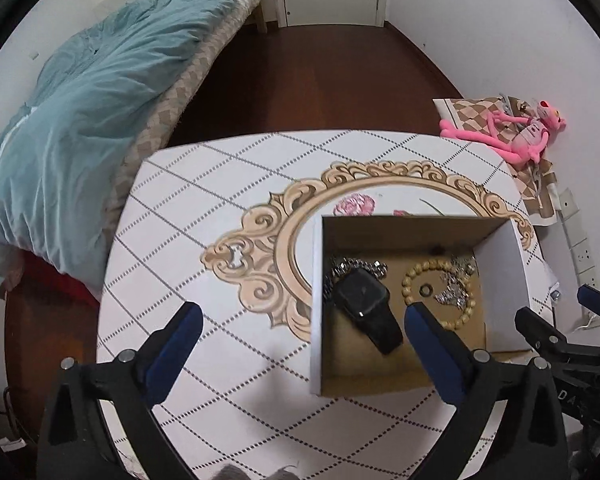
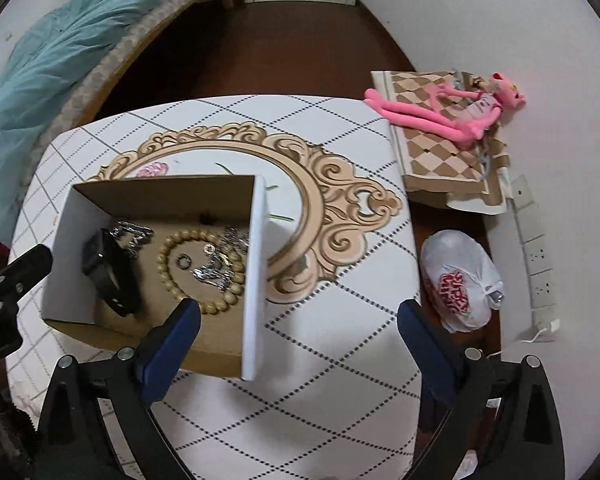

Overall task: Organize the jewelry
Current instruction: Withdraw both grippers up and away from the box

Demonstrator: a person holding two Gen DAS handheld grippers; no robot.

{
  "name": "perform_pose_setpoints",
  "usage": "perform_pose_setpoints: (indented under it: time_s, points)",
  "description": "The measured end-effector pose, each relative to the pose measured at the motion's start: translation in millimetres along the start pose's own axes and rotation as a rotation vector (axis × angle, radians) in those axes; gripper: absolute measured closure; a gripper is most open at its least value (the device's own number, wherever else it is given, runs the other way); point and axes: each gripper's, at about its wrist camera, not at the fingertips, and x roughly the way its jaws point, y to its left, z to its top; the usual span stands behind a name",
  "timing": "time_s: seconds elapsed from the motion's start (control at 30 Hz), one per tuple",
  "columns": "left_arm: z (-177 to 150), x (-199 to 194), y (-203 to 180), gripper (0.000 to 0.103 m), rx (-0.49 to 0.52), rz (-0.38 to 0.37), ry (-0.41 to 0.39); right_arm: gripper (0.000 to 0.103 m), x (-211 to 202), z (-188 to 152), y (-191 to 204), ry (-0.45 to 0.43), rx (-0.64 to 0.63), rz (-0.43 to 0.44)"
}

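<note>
An open cardboard box (image 1: 504, 276) (image 2: 256, 264) with white outer walls stands on the patterned table (image 1: 220, 216) (image 2: 340, 340). Inside lie a black smartwatch (image 1: 366, 304) (image 2: 108, 268), a tan bead bracelet (image 1: 410, 276) (image 2: 202, 272), a small ring (image 1: 425, 289) (image 2: 184, 261), a silver chain (image 1: 342, 266) (image 2: 130, 234) and a sparkly silver piece (image 1: 454, 290) (image 2: 216, 268). My left gripper (image 1: 304, 312) is open, straddling the box's left wall. My right gripper (image 2: 298, 312) is open, straddling the box's right wall. Nothing is pressed by either.
A bed with a teal quilt (image 1: 80, 120) (image 2: 40, 60) lies at the left. A pink plush toy (image 1: 516, 132) (image 2: 452, 108) lies on a checked cushion at the right. A tied white plastic bag (image 2: 460, 280) sits on the floor by wall sockets (image 2: 540, 268).
</note>
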Motion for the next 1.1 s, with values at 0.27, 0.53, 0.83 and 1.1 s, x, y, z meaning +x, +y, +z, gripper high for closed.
perform_pose_setpoints:
  time_s: [0.27,0.53,0.83,1.1]
  points:
    - [-10.8,-11.0,-3.0,0.0,-0.015,0.004,-0.007,0.003,-5.9,-11.7,-3.9,-0.009,0.023,-0.013]
    - [-25.1,-43.0,-2.4,0.0,-0.035,-0.001,-0.041,0.003,-41.4,-24.1,-3.7,-0.069,0.032,-0.016]
    - [-52.8,-120.1,2.4,0.0,-0.047,0.016,-0.166,0.003,-123.6,-55.3,-10.9,-0.2,0.056,-0.007]
    - [-87.2,-188.8,8.0,0.0,-0.083,-0.004,-0.252,0.003,-210.8,-99.8,-14.1,-0.343,0.071,-0.015]
